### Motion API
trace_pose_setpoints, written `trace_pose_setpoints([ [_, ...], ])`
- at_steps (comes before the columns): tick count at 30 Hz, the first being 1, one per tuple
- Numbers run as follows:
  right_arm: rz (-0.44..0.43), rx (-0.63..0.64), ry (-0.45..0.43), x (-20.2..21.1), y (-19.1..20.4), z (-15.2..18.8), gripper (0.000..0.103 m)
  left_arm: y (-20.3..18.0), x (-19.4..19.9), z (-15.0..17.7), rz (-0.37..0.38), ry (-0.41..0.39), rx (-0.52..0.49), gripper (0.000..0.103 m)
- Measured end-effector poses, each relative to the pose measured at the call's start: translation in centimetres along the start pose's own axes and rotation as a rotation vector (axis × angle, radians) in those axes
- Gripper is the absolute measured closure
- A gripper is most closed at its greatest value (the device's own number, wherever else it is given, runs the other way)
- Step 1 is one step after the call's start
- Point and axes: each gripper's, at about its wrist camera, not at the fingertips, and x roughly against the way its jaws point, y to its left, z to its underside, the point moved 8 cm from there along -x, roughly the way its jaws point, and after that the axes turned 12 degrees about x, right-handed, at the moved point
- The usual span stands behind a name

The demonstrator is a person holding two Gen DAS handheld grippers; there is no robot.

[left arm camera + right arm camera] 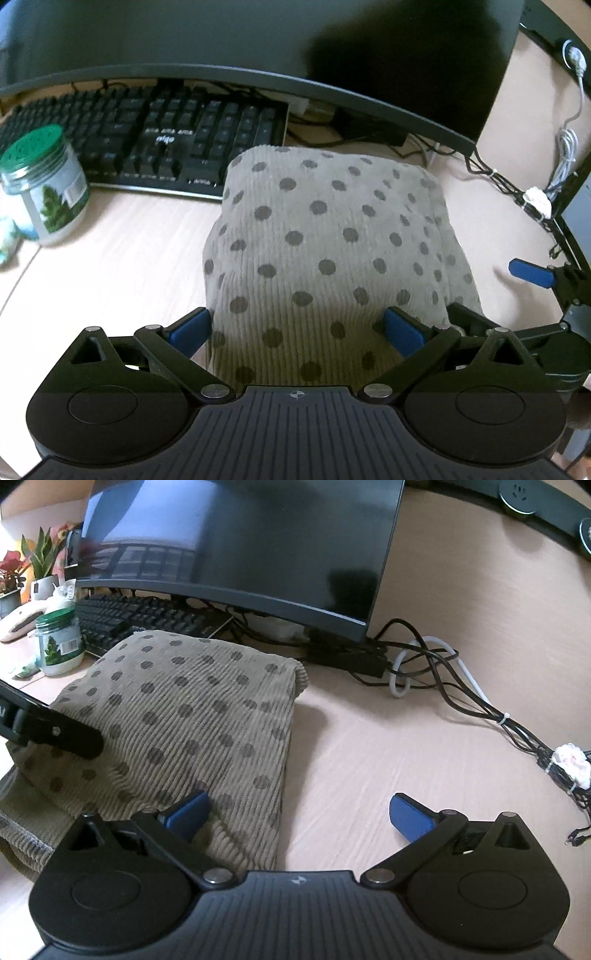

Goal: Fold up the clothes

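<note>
Left wrist view: my left gripper sits wide open around the folded beige polka-dot ribbed garment; my right gripper is open too, near its right edge.

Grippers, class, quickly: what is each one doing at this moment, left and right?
Left gripper: open, fingers either side of the folded polka-dot garment, gripping nothing.
Right gripper: open, empty, at the garment's right edge.

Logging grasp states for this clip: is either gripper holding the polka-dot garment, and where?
Nothing held. The left gripper straddles the garment with jaws open; the right gripper is open at its edge.
</note>
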Motion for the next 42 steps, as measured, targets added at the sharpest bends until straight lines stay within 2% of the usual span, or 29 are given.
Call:
trace_pose_setpoints([
  [3, 0.010, -0.028, -0.005, 1.8, -0.4, 0.1, 0.000, -0.5, 1.8, 0.0, -0.015, -0.047, -0.006, 0.001],
  [5, -0.034, -0.078, -0.035, 4.2, -0.9, 0.2, 0.000, -1.0, 4.0, 0.1, -0.018, -0.104, -0.004, 0.001],
  [8, -0.135, -0.169, -0.098, 9.1, -1.5, 0.4, 0.000, -2.2, 9.6, 1.3, 0.025, -0.264, 0.042, 0.001],
  [11, -0.192, -0.235, -0.140, 13.7, -1.8, 1.6, 0.000, -3.3, 15.5, 4.7, 0.049, -0.447, 0.114, 0.000],
  [13, -0.194, -0.264, -0.135, 15.9, -1.6, 3.3, 0.000, -4.1, 17.8, 8.2, 0.011, -0.474, 0.134, 0.000],
  [16, -0.183, -0.257, -0.114, 18.3, -0.9, 6.2, 0.000, -4.6, 19.6, 14.0, -0.086, -0.449, 0.138, 0.000],
  [18, -0.162, -0.246, -0.104, 19.2, -0.7, 7.5, 0.000, -4.9, 19.8, 16.8, -0.124, -0.405, 0.144, 0.000],
  [20, -0.158, -0.228, -0.108, 19.8, -0.6, 7.7, 0.000, -5.6, 19.7, 18.3, -0.152, -0.380, 0.106, 0.000],
  [23, -0.136, -0.188, -0.138, 21.2, -0.5, 7.6, 0.000, -6.5, 20.0, 18.0, -0.184, -0.394, 0.069, 0.000],
  [26, -0.115, -0.157, -0.177, 22.5, -0.4, 7.4, 0.000, -7.4, 20.6, 17.7, -0.166, -0.398, 0.054, 0.000],
  [42, -0.139, -0.155, -0.236, 24.5, 0.7, 7.6, 0.000, -8.7, 21.7, 18.8, -0.183, -0.398, 0.044, 0.000],
])
